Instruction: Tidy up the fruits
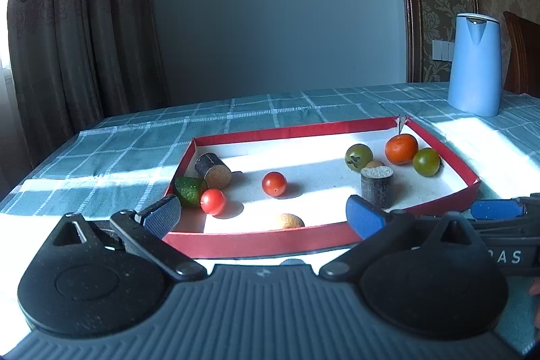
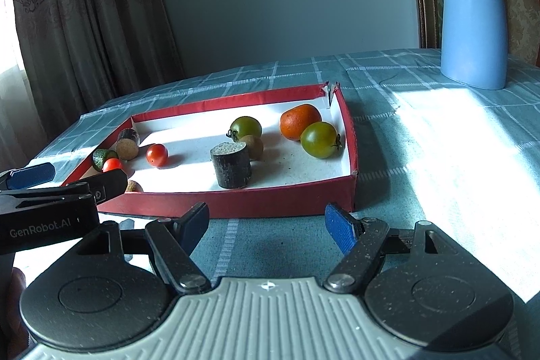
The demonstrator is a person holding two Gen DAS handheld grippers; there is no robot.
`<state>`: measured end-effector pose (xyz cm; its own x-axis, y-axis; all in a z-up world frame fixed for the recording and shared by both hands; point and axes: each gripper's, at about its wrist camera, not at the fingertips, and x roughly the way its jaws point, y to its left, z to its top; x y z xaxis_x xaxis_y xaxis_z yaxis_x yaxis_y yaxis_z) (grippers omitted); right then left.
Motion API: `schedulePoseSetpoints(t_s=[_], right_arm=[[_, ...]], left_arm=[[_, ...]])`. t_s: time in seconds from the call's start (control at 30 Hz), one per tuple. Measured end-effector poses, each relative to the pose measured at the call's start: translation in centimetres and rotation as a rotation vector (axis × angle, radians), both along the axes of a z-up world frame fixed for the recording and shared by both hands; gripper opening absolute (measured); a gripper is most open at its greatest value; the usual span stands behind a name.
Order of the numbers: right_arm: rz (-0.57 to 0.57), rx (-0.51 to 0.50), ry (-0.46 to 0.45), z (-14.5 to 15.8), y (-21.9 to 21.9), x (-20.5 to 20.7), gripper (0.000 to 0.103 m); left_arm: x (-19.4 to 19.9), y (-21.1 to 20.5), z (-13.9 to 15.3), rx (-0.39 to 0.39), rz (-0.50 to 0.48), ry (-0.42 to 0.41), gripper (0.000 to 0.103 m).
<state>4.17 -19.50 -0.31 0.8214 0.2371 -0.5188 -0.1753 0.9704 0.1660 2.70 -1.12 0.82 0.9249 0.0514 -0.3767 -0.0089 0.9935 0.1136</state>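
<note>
Red-walled tray (image 1: 256,243) on checked tablecloth (image 2: 422,137), fruit scattered inside. Orange mandarin (image 1: 401,148) at 2 o'clock near far corner, green tomatoes (image 1: 426,161) beside it; red cherry tomatoes (image 1: 274,184) toward 10 o'clock. Left gripper (image 1: 263,215) spread wide over near wall, empty. Right gripper (image 2: 266,225) spread, short of tray, empty.

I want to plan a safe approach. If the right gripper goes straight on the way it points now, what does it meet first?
Probably the near red wall of the tray. The right gripper is open, empty, and hangs over the tablecloth just short of it. Past the wall stands the dark upright cylinder. Depth is uncertain.
</note>
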Motion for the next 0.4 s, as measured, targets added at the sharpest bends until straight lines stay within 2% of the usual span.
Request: schedulePoseSetpoints(t_s=[0.2,0.4], right_arm=[[0.0,0.002,0.013,-0.13,0.01,0.15,0.076],[0.007,-0.002,0.027,-0.27,0.17,0.25,0.076]], left_arm=[[-0.78,-0.97,-0.02,0.07,-0.019,-0.071,0.103],[-0.64,-0.92,-0.2,0.08,0.002,-0.059,0.103]])
